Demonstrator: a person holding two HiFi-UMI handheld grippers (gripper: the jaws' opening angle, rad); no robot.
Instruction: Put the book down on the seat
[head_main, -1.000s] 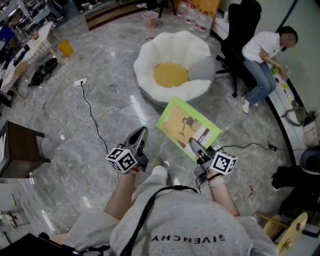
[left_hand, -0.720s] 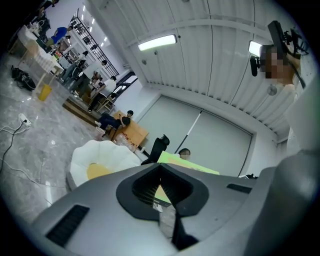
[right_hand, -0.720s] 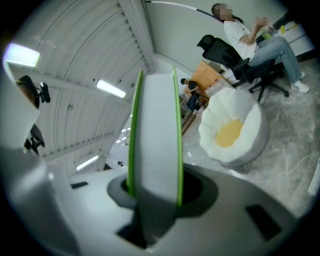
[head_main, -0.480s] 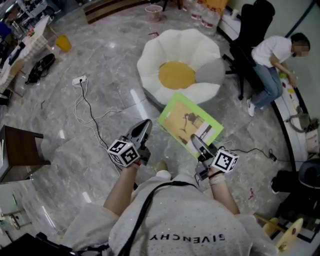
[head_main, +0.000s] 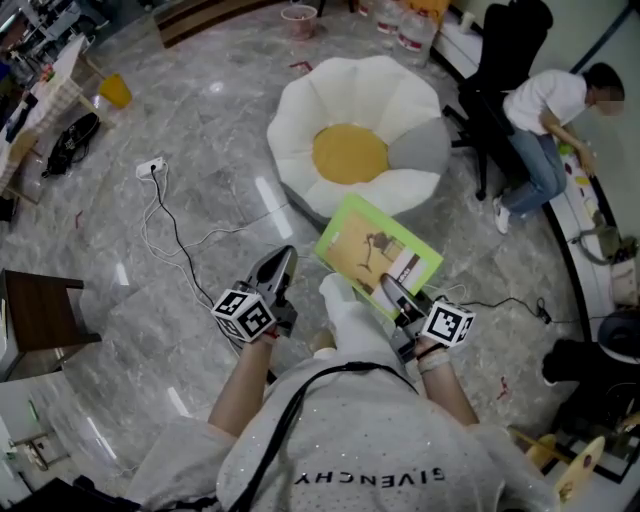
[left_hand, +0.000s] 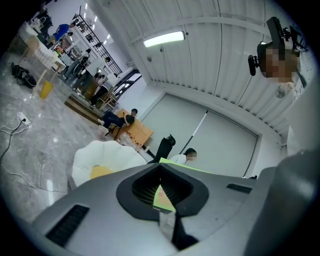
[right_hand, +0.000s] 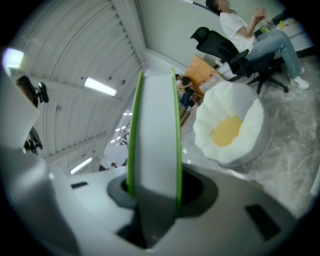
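Bare marble floor is open up to the seat, whose yellow centre is uncovered. Left of the path, a loose cable and power strip lie on the floor. Right of the seat stands a black office chair with a seated person. The book, clamped in the right gripper, overlaps the seat's near rim.

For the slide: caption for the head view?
Right hand-held gripper holds a green book, short of the flower-shaped seat.
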